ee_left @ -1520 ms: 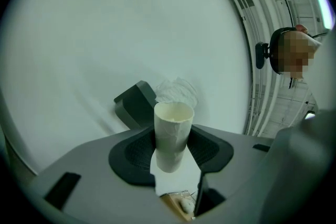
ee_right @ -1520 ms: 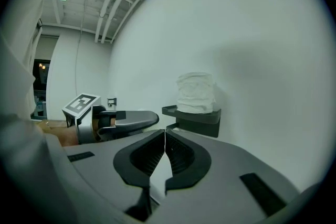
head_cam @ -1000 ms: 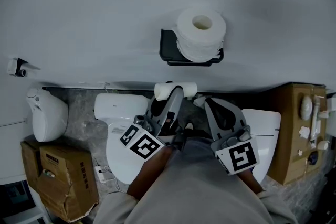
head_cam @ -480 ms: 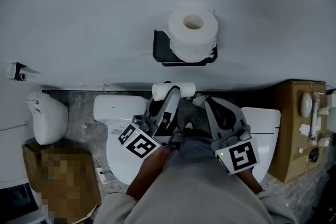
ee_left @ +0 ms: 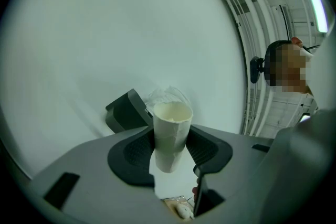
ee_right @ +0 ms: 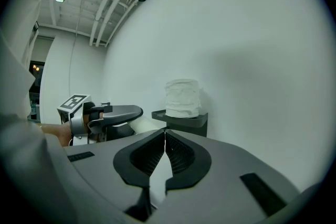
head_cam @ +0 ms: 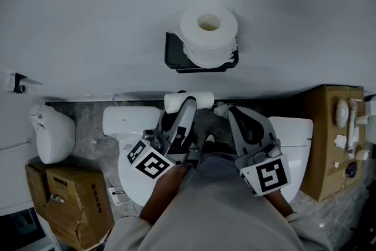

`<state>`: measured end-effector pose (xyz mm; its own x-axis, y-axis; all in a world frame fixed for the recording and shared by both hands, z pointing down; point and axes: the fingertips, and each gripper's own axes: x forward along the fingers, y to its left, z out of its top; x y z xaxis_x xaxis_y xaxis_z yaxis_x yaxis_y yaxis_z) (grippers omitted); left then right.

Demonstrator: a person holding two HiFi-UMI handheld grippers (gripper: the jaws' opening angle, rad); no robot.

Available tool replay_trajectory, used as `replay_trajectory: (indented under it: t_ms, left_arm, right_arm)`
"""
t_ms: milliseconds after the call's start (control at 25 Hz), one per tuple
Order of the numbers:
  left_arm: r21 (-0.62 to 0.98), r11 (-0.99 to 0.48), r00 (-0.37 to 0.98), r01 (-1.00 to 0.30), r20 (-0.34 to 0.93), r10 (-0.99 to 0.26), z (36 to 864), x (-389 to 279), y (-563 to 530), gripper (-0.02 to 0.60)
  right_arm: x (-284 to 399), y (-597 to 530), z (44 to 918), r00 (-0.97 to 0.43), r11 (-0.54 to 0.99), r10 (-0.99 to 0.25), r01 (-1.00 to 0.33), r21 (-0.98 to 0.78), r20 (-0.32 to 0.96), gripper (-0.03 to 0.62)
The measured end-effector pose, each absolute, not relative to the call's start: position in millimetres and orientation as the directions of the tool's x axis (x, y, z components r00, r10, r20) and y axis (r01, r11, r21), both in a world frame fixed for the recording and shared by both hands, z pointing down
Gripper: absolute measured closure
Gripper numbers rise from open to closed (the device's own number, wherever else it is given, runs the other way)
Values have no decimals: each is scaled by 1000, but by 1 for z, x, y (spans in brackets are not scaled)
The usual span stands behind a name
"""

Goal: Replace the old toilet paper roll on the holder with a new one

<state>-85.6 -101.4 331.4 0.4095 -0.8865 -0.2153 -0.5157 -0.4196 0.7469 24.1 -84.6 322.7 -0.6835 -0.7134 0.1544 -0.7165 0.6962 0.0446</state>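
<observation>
- Cardboard tube, pale and stripped of paper, is clamped between the pads of the left gripper. The jaws stand fairly wide around it, and both its ends stick out past them.
- From above, the tube lies level and crosswise, close to the white wall and just below the black holder.
- A full toilet paper roll stands on end on the holder's shelf with its hollow core facing up. Its wraps look a little loose and ruffled.
- The right gripper has its jaws pressed together with nothing between them. It is held just to the right of the left gripper and aims at the wall under the holder, touching neither the roll nor the tube.
- Both grippers are held out in front of the person's grey-clad body, their marker cubes facing up.
- On the floor below are a white toilet, a battered cardboard box to the left and a brown cabinet to the right.
</observation>
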Motion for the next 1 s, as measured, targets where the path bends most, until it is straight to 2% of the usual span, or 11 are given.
replay_trajectory:
  t_ms: [560,1000]
  left_arm:
    - [729,-427,425,-535,-204,-882,332,-97,-108,403]
    - [727,-441,456,-526,-196,-868,335,-101,-117,403]
  right_arm:
    - [6,-108,299,-667,675,-736,-735,60,112,569]
    - [-8,-139,272,-623,625,-780,-775,87,58,426]
